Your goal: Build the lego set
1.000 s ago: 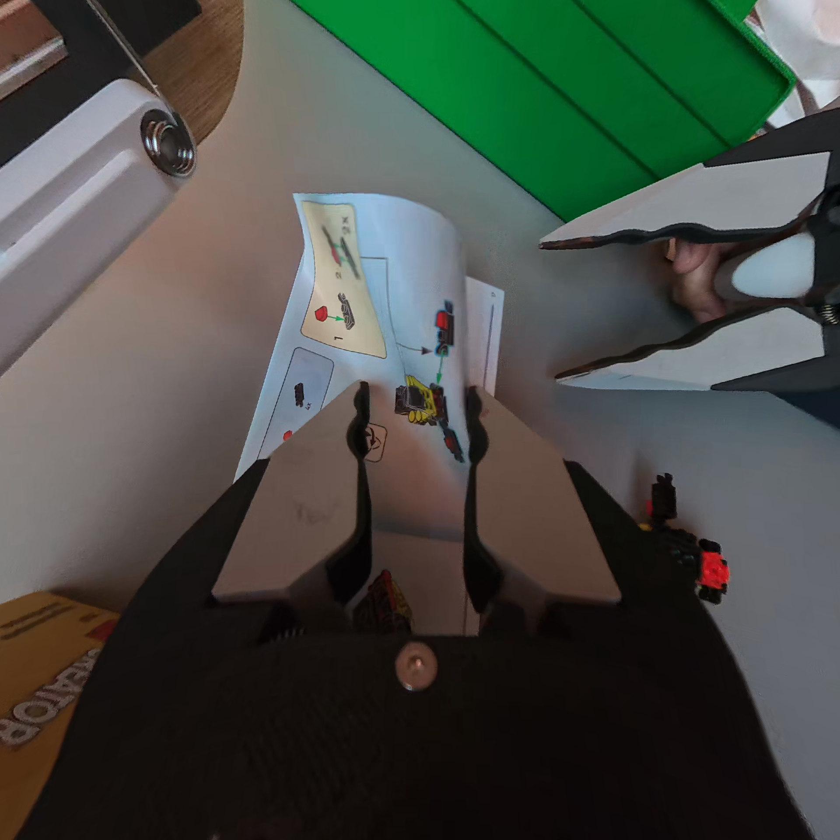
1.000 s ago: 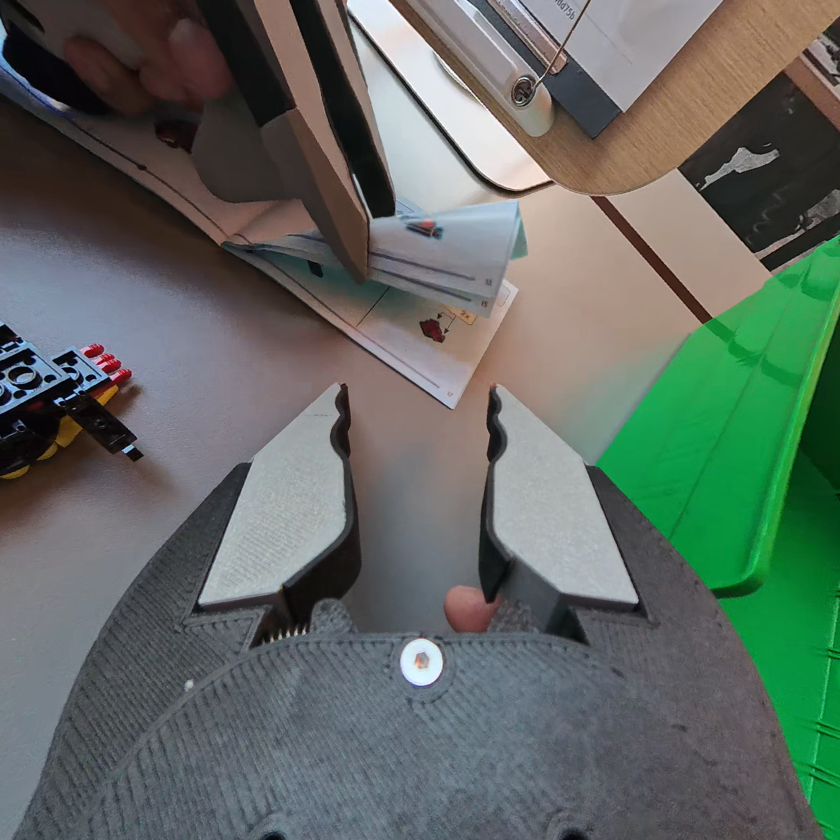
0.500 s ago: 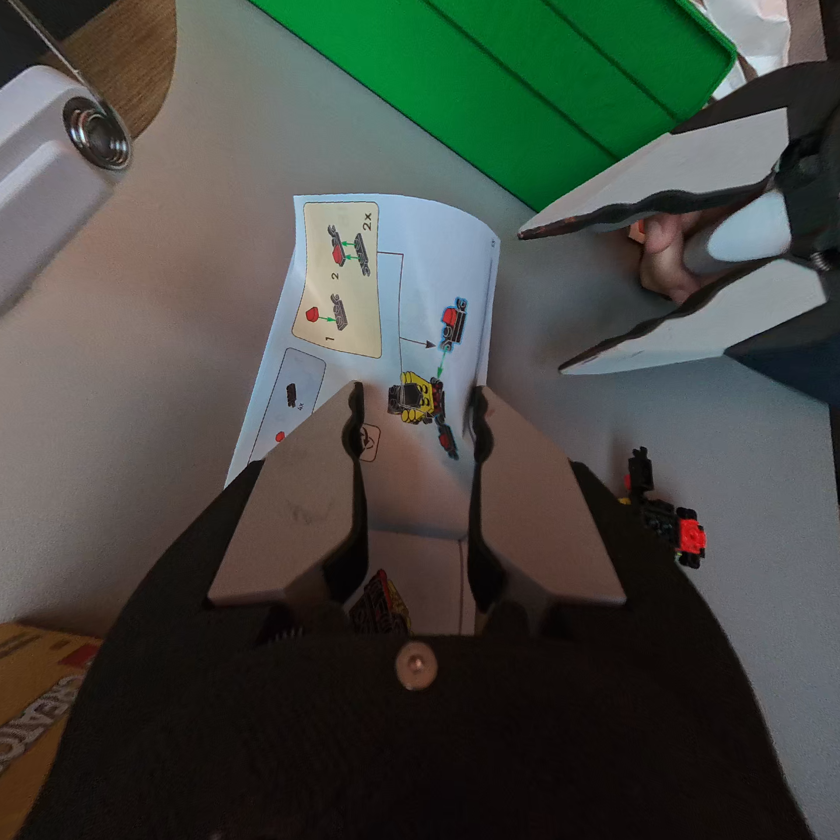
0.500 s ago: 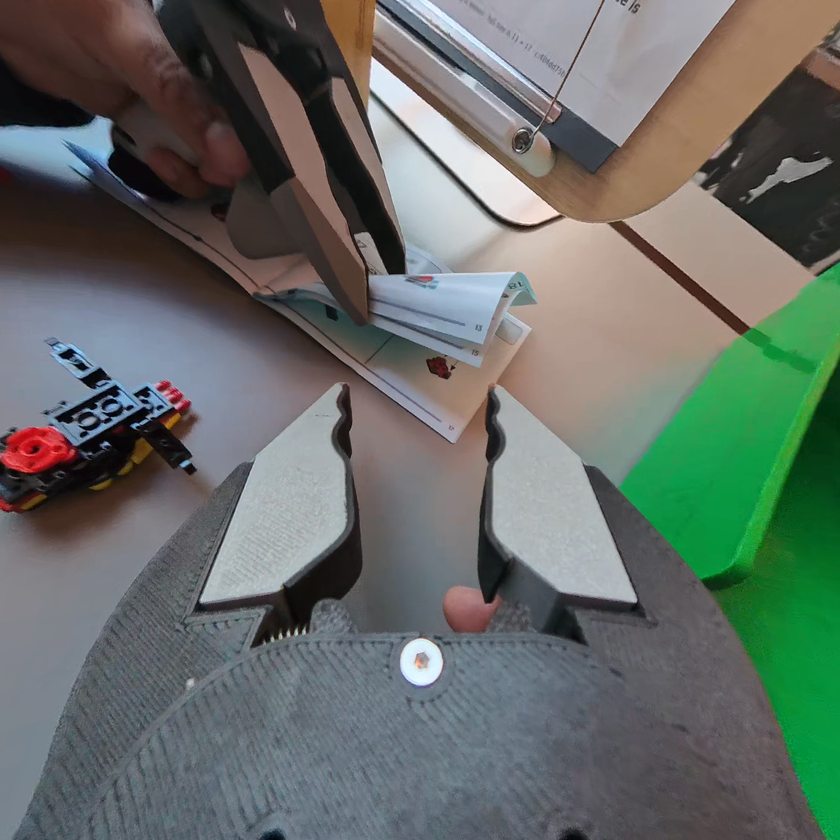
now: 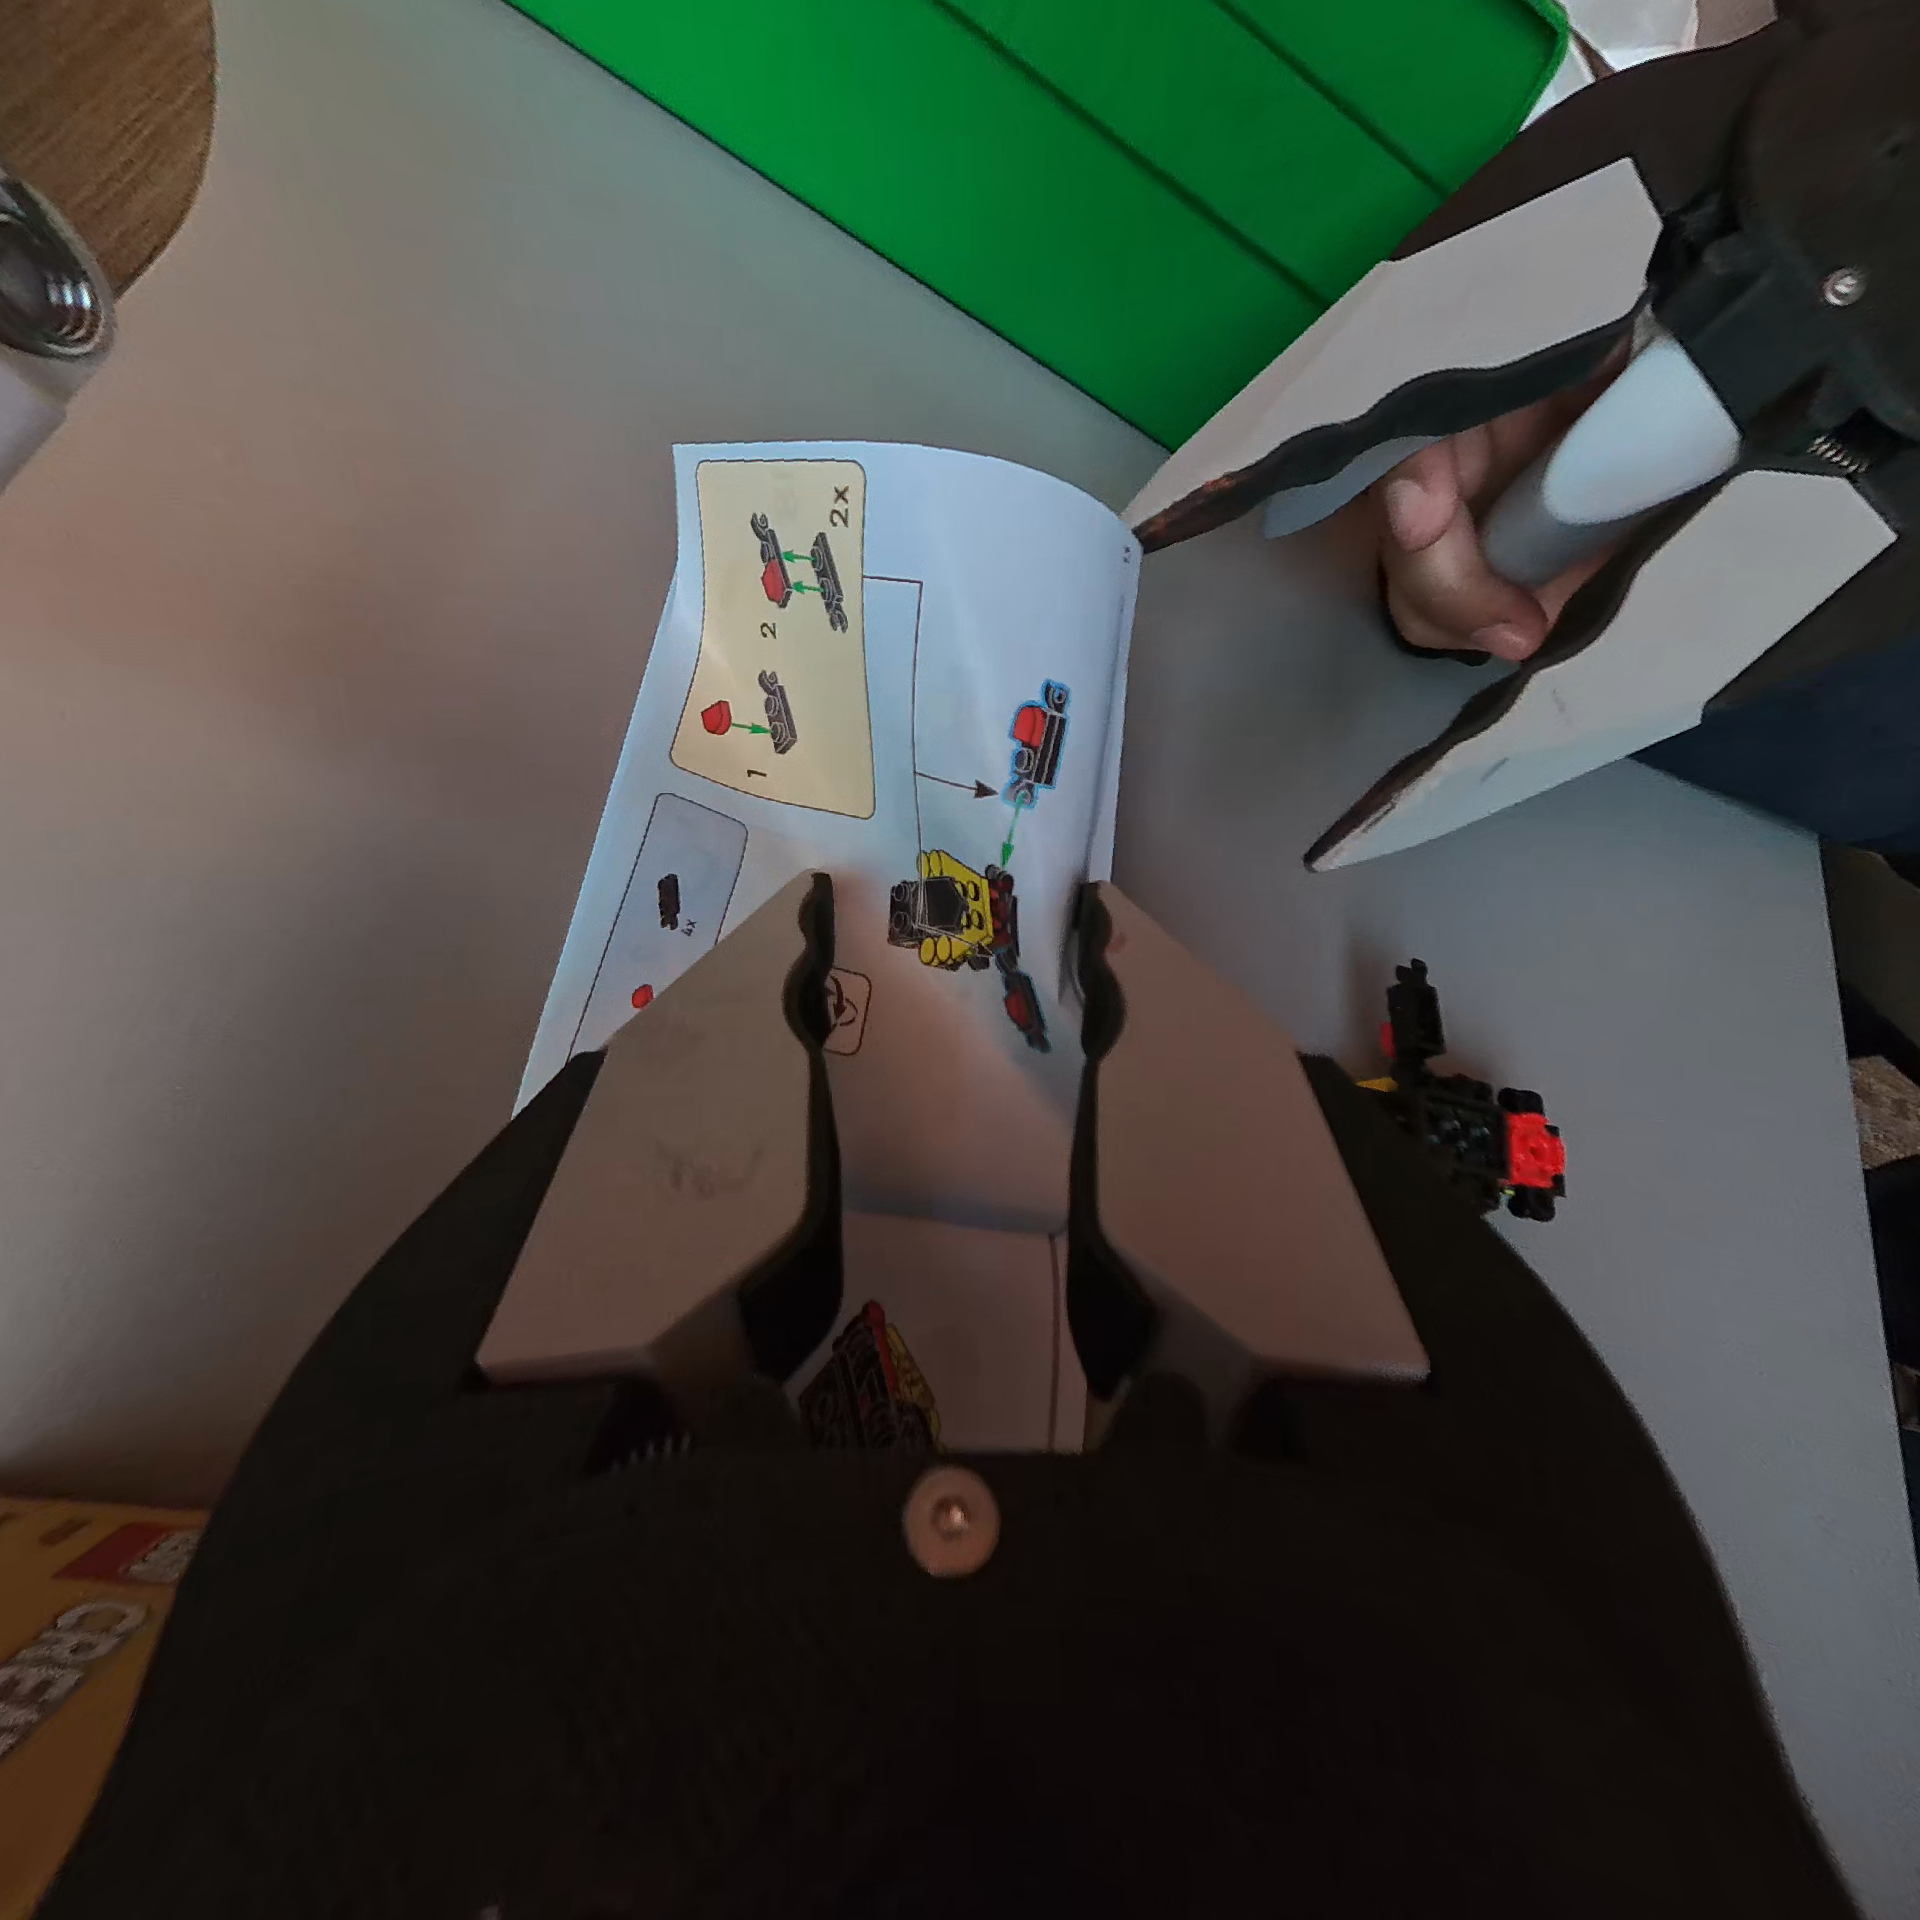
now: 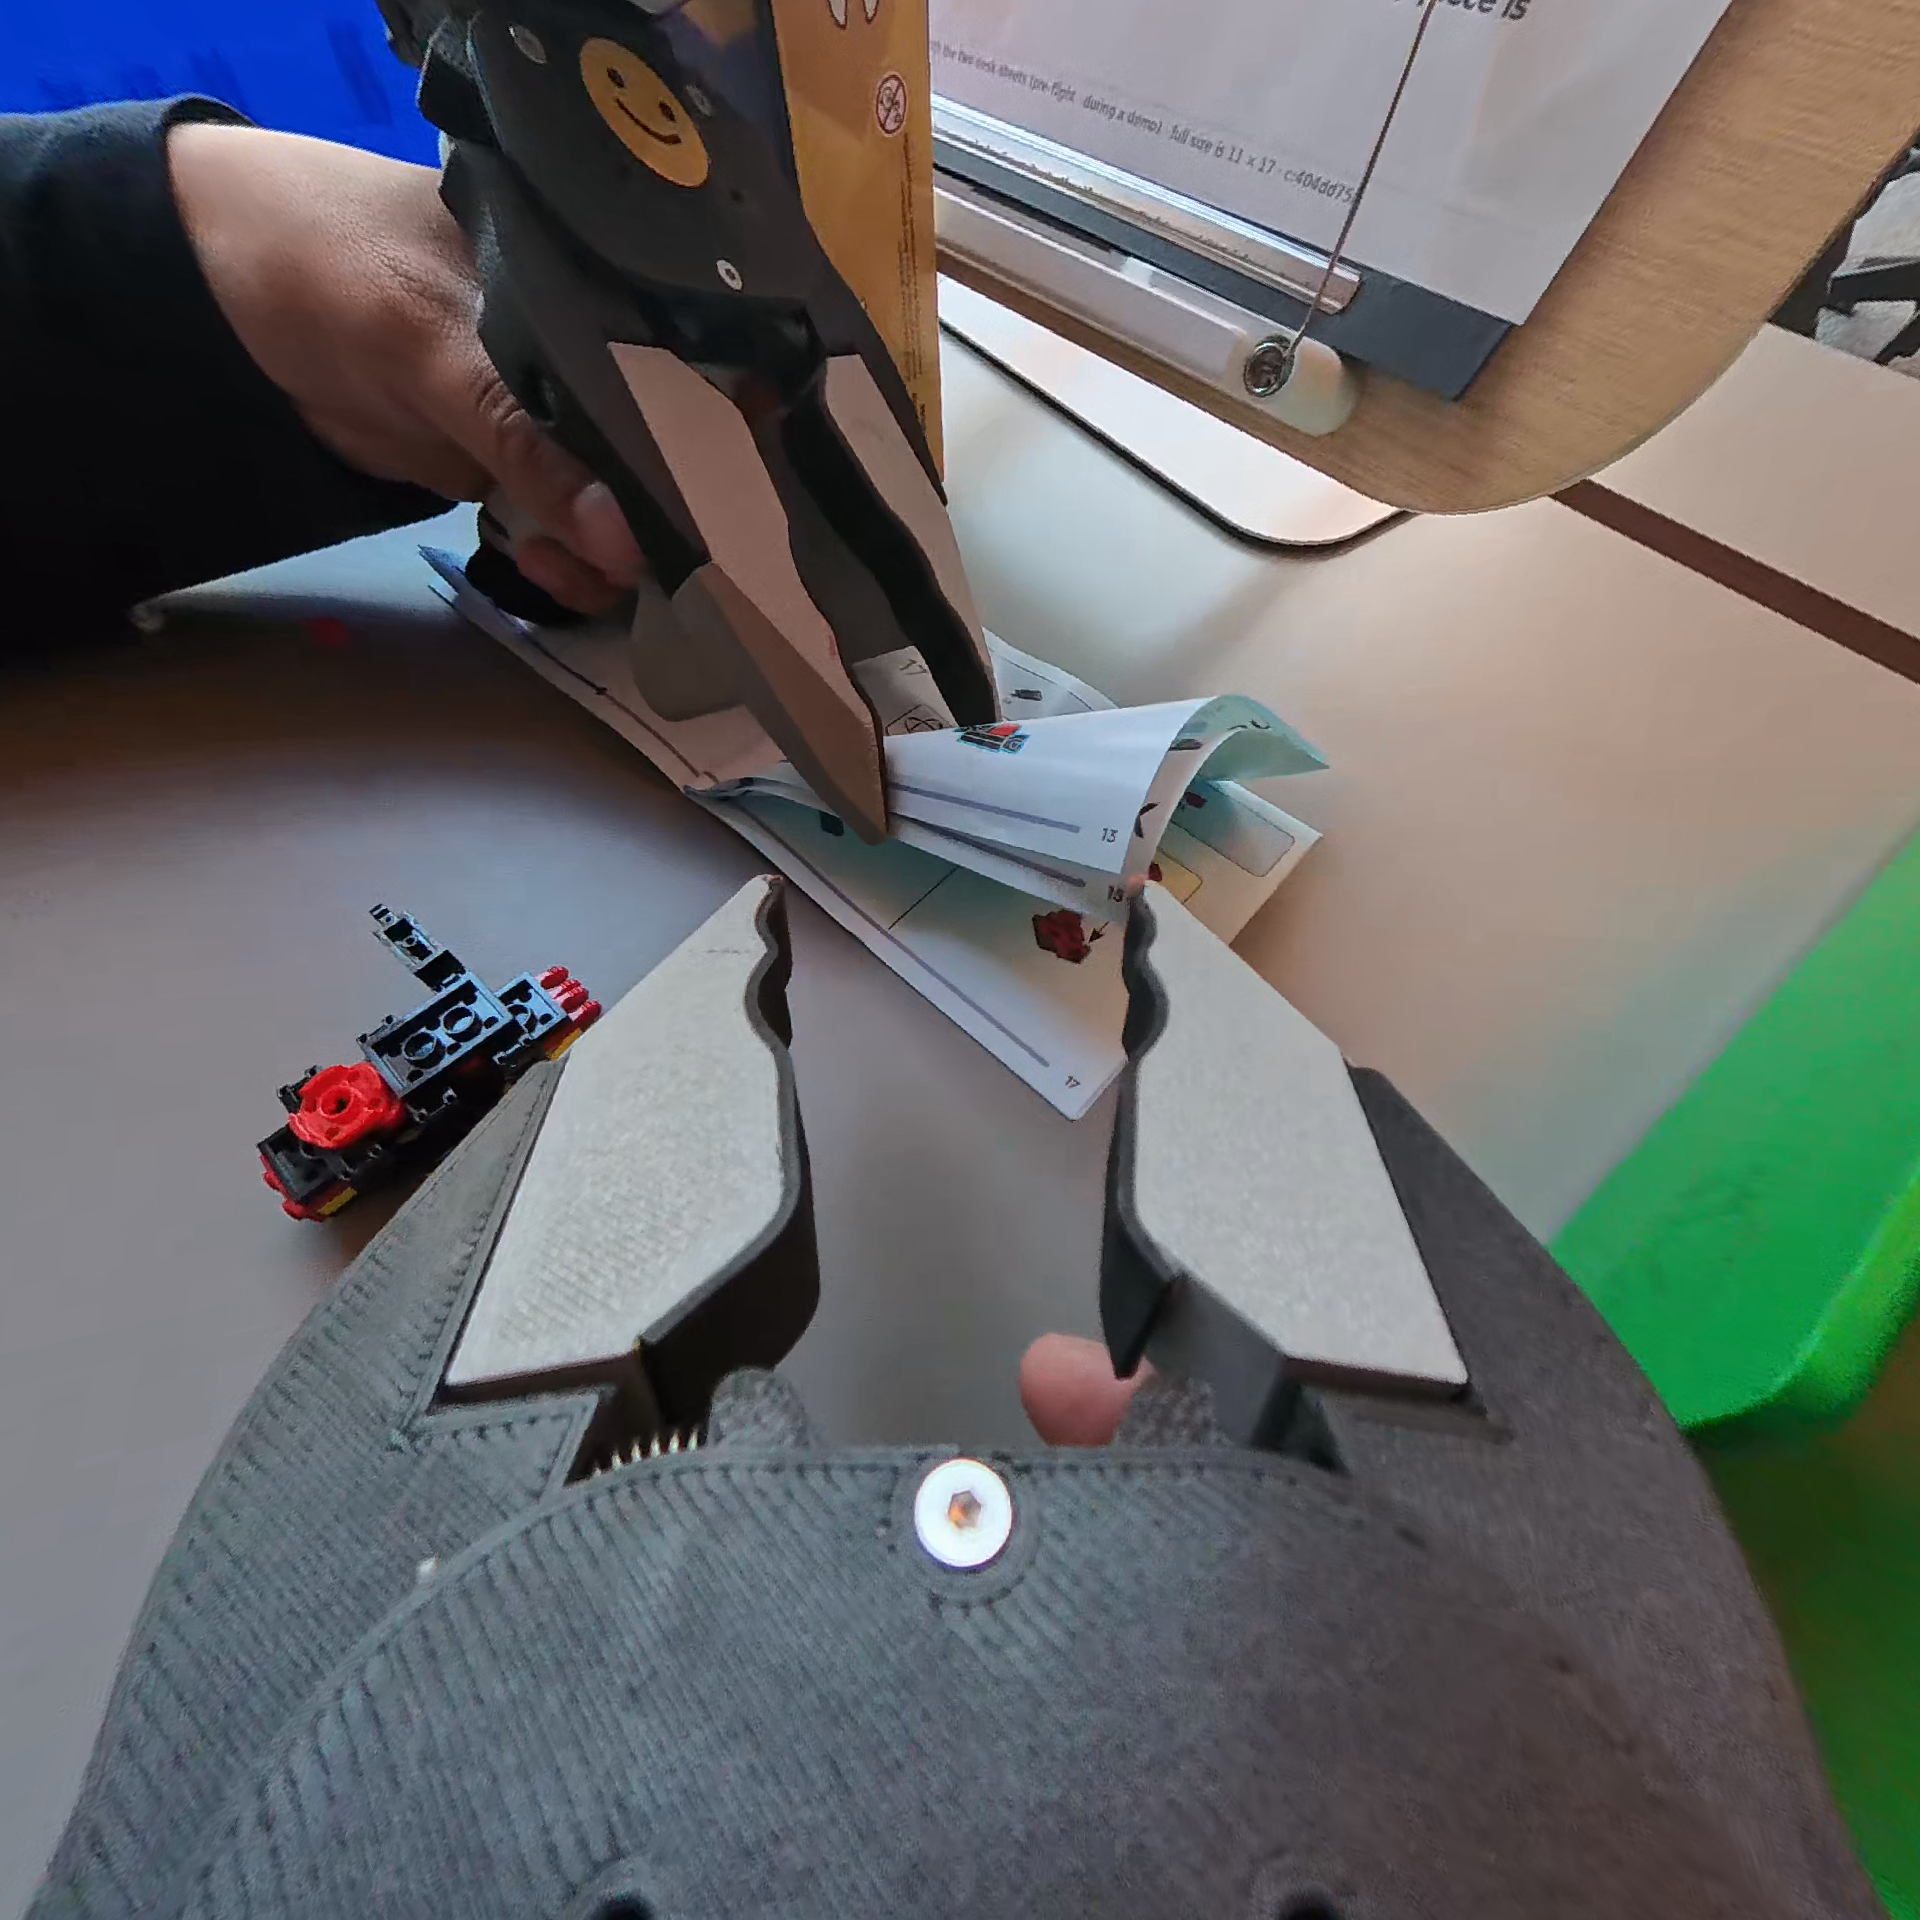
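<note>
The instruction booklet [image 5: 894, 644] lies open on the grey table, its top page curling upward. My left gripper [image 5: 951, 914] is open, and its fingertips rest on the booklet's lower part. In the right wrist view the left gripper [image 6: 920, 769] presses down on the booklet [image 6: 1039, 821]. My right gripper [image 6: 954, 914] is open and empty, with one fingertip at the free corner of the curled page. It also shows in the left wrist view [image 5: 1226, 696]. A partly built black, red and yellow lego model [image 6: 416, 1060] sits on the table left of the right gripper, and shows in the left wrist view [image 5: 1465, 1122].
A green bin [image 5: 1039, 156] stands beyond the booklet and shows at the right of the right wrist view [image 6: 1766, 1195]. A yellow lego box [image 5: 62, 1662] stands by the left gripper. A wooden board with a clipped sheet [image 6: 1558, 208] is at the back.
The curled top page has opened out flatter under the left gripper. The right gripper has moved in toward the booklet until a fingertip reaches the page corner. Both grippers stay open.
</note>
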A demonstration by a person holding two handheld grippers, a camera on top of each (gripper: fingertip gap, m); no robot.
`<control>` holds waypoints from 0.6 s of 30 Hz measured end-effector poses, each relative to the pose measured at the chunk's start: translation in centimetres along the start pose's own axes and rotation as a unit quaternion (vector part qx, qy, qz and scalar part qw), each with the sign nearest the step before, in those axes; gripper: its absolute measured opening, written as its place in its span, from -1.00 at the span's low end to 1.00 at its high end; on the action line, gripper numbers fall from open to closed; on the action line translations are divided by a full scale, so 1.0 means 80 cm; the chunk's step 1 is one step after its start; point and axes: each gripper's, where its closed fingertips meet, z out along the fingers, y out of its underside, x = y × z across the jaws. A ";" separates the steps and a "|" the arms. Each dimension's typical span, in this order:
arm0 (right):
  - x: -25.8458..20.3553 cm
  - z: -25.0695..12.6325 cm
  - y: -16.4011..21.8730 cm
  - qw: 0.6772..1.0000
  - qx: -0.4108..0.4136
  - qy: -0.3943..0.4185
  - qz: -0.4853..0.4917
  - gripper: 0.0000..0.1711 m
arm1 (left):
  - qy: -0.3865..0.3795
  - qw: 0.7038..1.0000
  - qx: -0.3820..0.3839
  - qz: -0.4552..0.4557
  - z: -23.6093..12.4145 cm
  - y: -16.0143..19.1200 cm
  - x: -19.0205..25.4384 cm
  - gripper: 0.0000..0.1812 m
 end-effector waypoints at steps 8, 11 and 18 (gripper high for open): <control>-0.013 -0.001 -0.012 0.997 0.030 -0.043 0.053 -0.34 | 0.013 1.000 -0.005 0.010 0.001 0.003 0.007 -0.50; -0.008 -0.003 -0.014 0.995 0.040 -0.042 0.078 -0.50 | 0.017 1.000 -0.007 0.014 0.002 0.004 0.010 -0.50; 0.005 0.001 -0.010 0.992 0.031 -0.024 0.124 -0.74 | 0.021 0.999 -0.017 0.034 0.005 0.008 0.018 -0.53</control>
